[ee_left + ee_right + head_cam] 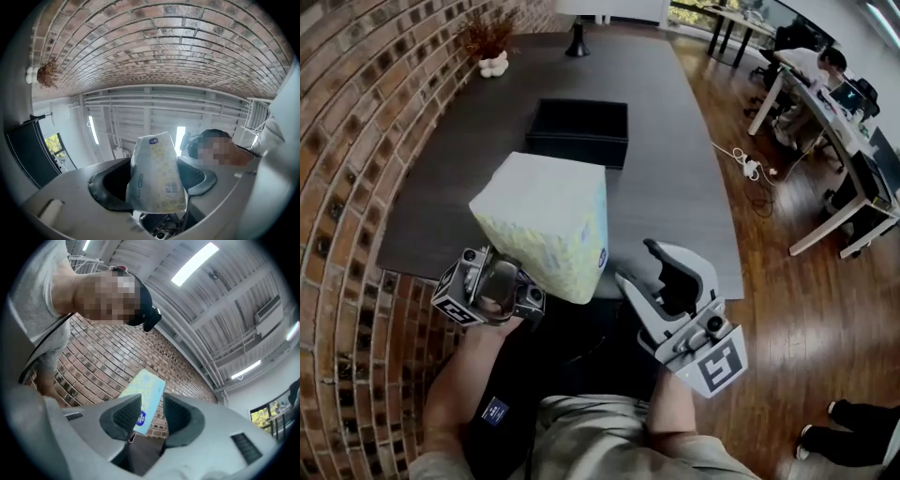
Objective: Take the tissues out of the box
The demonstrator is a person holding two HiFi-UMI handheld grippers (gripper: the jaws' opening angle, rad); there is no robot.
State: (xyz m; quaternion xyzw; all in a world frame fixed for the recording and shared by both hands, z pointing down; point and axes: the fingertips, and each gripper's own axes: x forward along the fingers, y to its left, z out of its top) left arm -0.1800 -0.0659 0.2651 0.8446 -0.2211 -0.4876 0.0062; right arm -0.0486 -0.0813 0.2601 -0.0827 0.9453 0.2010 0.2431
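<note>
A soft tissue pack [546,223], white with a pale yellow print, hangs in the air above the near edge of the dark table [680,197]. My left gripper [517,284] is shut on its lower end; in the left gripper view the pack [157,176] stands upright between the jaws of that gripper [154,185]. The black open box [578,131] rests on the table farther back. My right gripper [638,265] is open and holds nothing, just right of the pack. Through the gap of the right gripper [152,411], the pack [143,397] shows beyond the jaws, untouched.
A brick wall [347,141] runs along the left. A dried plant in a white pot [490,45] and a black stand [577,42] sit at the table's far end. Right of the table are wooden floor, a power strip [750,167] and desks with a seated person [820,66].
</note>
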